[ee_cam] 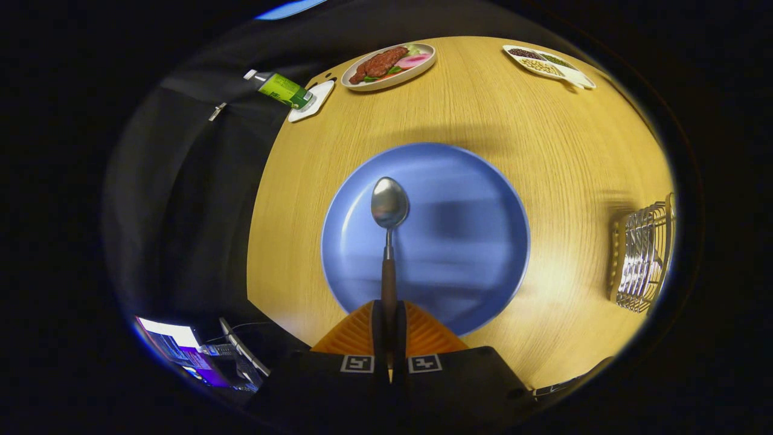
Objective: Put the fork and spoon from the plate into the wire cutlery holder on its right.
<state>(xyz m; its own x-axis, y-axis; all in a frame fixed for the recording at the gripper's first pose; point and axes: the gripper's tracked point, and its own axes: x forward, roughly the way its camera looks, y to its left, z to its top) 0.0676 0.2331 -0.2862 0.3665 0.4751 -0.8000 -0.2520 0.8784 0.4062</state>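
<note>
Between our fingers, the gripper clamps the dark handle of the spoon, its shiny oval bowl pointing ahead over the round blue plate. Bare wood-grain desk rings the plate on all sides. Well off to the right, near the desk's edge, sits the wire cutlery holder. Beyond lie a plate of food, a divided dish and a green bottle.

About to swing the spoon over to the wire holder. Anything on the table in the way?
Nothing visible. The gripper is shut on the spoon above the blue plate; only bare table lies before the holder.
</note>
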